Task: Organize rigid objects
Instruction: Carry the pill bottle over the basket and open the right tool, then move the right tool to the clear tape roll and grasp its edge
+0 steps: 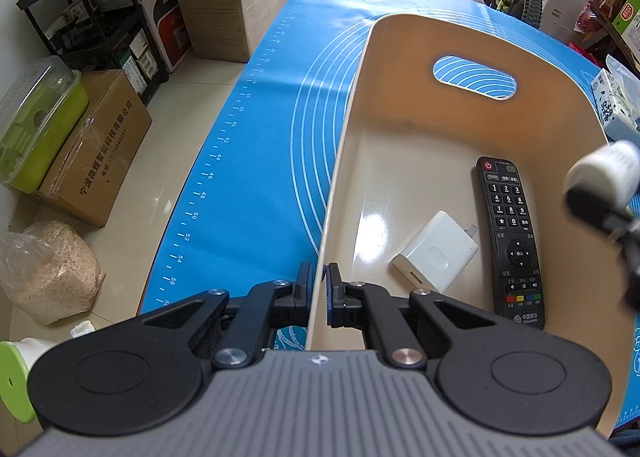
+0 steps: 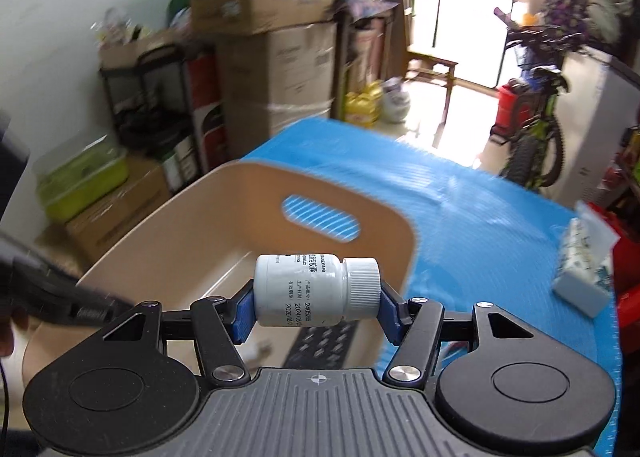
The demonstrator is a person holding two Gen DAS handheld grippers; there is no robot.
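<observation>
Right wrist view shows the white pill bottle [image 2: 316, 289] lying sideways, clamped end to end between the blue pads of the right hand-held gripper [image 2: 316, 307], hanging above the near end of the beige bin [image 2: 168, 225] on the blue mat [image 2: 480, 193] covering the desk. Inside the bin lie a black remote [image 1: 510, 241] and, just beside it, a white charger [image 1: 436, 251]. The left hand-held gripper [image 1: 319, 289] is pinched together on the bin's thin side wall, steadying it. Risks, as I judge them: the smooth round bottle could roll out of the grip, a drop from this height could strike the remote, or a bump could tip the bin
</observation>
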